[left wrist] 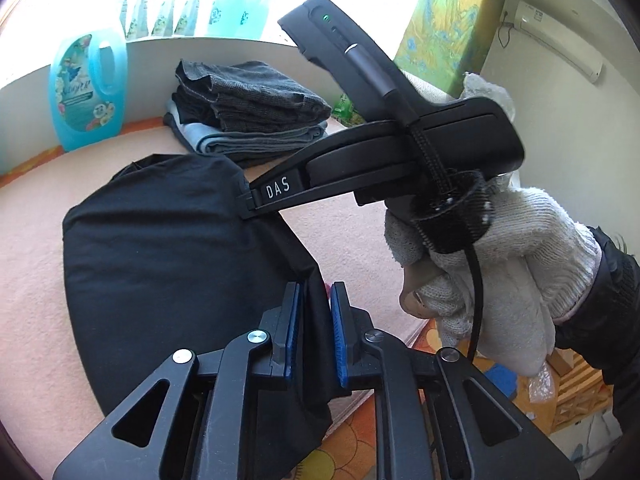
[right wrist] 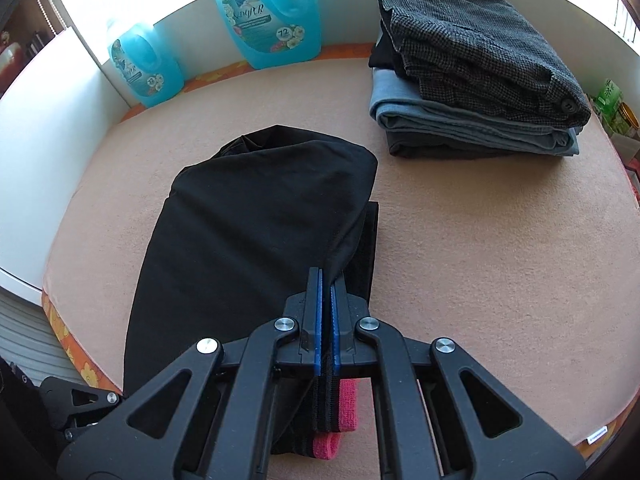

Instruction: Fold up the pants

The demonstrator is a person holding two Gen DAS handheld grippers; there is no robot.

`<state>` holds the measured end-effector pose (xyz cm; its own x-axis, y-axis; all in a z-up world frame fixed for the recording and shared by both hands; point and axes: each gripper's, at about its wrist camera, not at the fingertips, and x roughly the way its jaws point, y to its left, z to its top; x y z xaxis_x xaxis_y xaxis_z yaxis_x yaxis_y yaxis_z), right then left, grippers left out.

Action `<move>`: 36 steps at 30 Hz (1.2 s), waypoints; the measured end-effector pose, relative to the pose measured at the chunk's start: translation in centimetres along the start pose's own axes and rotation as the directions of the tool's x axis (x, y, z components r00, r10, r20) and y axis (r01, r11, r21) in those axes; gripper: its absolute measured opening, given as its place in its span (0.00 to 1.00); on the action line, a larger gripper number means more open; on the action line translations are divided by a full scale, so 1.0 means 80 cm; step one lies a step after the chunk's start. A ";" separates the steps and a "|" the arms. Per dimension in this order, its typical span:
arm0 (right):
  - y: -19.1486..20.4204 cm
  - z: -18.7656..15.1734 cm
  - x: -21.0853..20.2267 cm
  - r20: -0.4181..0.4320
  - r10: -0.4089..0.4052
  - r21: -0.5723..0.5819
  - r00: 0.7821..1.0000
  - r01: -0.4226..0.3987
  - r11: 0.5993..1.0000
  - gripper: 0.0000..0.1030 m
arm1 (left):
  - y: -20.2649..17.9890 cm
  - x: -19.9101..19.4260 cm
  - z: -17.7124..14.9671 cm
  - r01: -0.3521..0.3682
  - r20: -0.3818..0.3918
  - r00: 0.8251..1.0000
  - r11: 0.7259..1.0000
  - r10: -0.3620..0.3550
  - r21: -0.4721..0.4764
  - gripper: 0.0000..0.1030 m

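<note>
Bright window behind, white ledge all round, pinkish-beige mat (right wrist: 480,260) as the work surface. Black pants (right wrist: 248,232) lying mid-mat, near and left of the stack of folded clothes (right wrist: 476,92), already doubled into a long panel, with a black-and-pink waistband at the near end. Right gripper (right wrist: 326,300) pinched nearly closed on the right edge of the pants, cloth clamped between the blue pads. Left gripper (left wrist: 314,308) with jaws a little apart, a fold of black cloth running between them; firm grip or loose, cannot tell. Gloved right hand (left wrist: 492,264) around the right gripper's handle. Probably mid-fold: best to raise both corners level, keep the edge taut, carry it toward the end nearest the stack, lay it square, then let go. Count: one pair of pants in hand, one stack of several folded garments, two blue detergent bottles (right wrist: 268,12) left of the stack, two grippers.
</note>
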<state>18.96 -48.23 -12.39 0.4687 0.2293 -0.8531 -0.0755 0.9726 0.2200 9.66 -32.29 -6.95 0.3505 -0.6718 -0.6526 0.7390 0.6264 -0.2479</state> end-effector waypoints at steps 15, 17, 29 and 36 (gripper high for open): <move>-0.005 0.003 0.002 0.031 -0.016 0.005 0.999 0.015 1.000 0.04 | 0.037 -0.037 -0.004 -0.132 0.012 0.991 0.991 0.132 0.034 0.23; -0.003 -0.001 -0.003 0.039 -0.027 -0.007 0.999 0.027 1.000 0.03 | 0.055 -0.049 -0.011 -0.161 0.020 0.987 0.987 0.161 0.015 0.24; -0.002 0.001 0.032 0.026 -0.070 -0.048 0.997 0.071 0.996 0.04 | 0.089 -0.025 -0.045 -0.192 -0.076 0.979 0.981 0.189 -0.024 0.24; -0.002 0.011 0.027 0.056 -0.113 -0.062 0.992 0.117 0.991 0.07 | 0.078 0.005 -0.057 -0.259 -0.135 0.956 0.965 0.261 0.034 0.24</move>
<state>20.76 -47.91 -13.85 0.5225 0.1152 -0.8448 -0.0745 0.9932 0.0893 11.78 -26.89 -12.03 0.4500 -0.4253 -0.7853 0.6421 0.7652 -0.0465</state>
